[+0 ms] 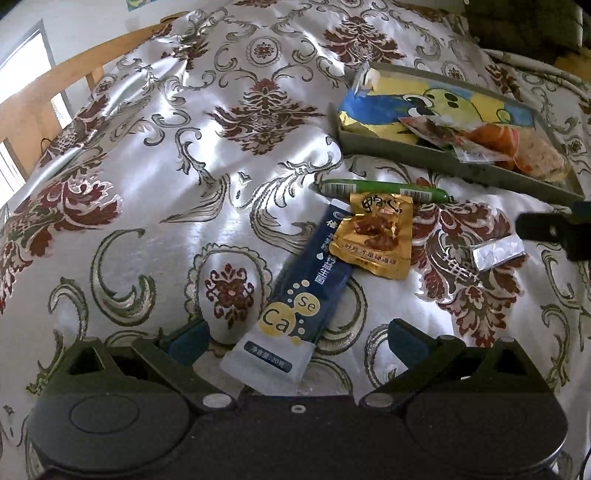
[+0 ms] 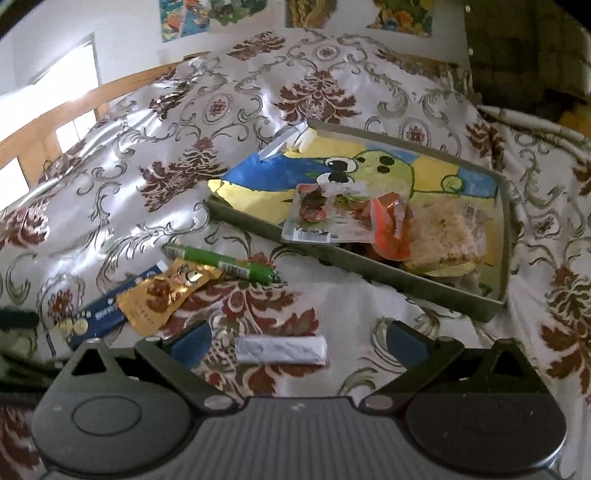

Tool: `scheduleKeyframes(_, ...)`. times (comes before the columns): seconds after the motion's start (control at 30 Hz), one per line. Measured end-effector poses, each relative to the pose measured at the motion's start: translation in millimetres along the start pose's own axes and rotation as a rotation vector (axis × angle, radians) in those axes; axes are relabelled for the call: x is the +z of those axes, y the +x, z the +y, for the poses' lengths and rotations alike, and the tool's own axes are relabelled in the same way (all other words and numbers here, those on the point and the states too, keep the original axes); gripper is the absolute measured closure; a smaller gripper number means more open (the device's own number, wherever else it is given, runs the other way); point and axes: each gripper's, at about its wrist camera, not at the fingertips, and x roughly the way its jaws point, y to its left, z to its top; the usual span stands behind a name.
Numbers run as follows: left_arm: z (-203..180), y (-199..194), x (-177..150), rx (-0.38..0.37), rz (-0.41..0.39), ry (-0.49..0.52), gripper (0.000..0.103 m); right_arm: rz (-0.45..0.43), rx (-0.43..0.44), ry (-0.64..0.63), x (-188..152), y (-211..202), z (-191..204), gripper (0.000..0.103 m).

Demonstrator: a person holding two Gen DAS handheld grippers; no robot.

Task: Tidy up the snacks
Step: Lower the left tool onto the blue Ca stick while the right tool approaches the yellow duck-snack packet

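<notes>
A grey tray [image 1: 424, 157] [image 2: 369, 269] holds a yellow-blue cartoon bag [image 1: 436, 103] [image 2: 351, 170] and several small snack packs [image 2: 391, 225]. On the cloth lie a green sausage stick [image 1: 384, 189] [image 2: 218, 260], a gold packet [image 1: 376, 236] [image 2: 162, 295], a dark blue Ca/Se sachet [image 1: 303, 299] [image 2: 99, 314] and a silver foil bar [image 1: 496, 253] [image 2: 280, 350]. My left gripper [image 1: 299, 338] is open, its jaws either side of the sachet's near end. My right gripper [image 2: 299, 338] is open around the foil bar; it also shows at the right edge of the left wrist view [image 1: 554, 229].
Everything lies on a shiny white cloth with dark red floral pattern [image 1: 184, 147]. A wooden frame [image 1: 55, 88] and a window are at the far left. A dark object [image 2: 524, 55] stands at the back right. Pictures hang on the wall [image 2: 207, 14].
</notes>
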Motion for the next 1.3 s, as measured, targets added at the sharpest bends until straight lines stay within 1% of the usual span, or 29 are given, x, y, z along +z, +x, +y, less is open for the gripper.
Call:
scheduleKeyframes(0.1, -1, 4, 0, -0.003, 0.005, 0.015, 0.001, 0.021, 0.022, 0.010, 6, 9, 3, 0.000)
scheduleKeyframes(0.3, -3, 11, -1, -0.020, 0.021, 0.032, 0.001, 0.086, 0.135, 0.006, 16, 27, 17, 0.000)
scheduleKeyframes(0.43, -2, 15, -2, -0.028, 0.033, 0.025, 0.001, 0.136, 0.197, 0.029, 23, 39, 23, 0.000)
scheduleKeyframes(0.53, -2, 16, -2, -0.038, 0.035, 0.024, 0.001, 0.176, 0.237, 0.059, 27, 50, 25, 0.000)
scheduleKeyframes(0.6, -2, 18, -3, -0.049, 0.040, 0.022, 0.001, 0.194, 0.254, 0.081, 29, 56, 24, 0.000)
scheduleKeyframes(0.77, -2, 20, -4, -0.047, 0.047, 0.027, 0.001, 0.234, 0.287, 0.160, 32, 68, 18, 0.000)
scheduleKeyframes(0.9, -2, 25, -4, -0.040, 0.069, 0.036, 0.001, 0.273, 0.366, 0.223, 35, 75, 14, 0.000)
scheduleKeyframes(1.0, 0, 26, -5, -0.048, 0.068, 0.027, 0.001, 0.299, 0.435, 0.264, 35, 82, 15, 0.000)
scheduleKeyframes(1.1, 2, 26, -5, -0.055, 0.066, 0.012, 0.002, 0.318, 0.480, 0.282, 34, 90, 21, 0.001)
scheduleKeyframes(1.2, 2, 26, -4, -0.052, 0.061, 0.013, 0.004, 0.332, 0.497, 0.291, 32, 100, 29, 0.002)
scheduleKeyframes(1.3, 2, 24, -4, -0.061, 0.054, 0.009, 0.006, 0.324, 0.499, 0.351, 32, 108, 32, 0.003)
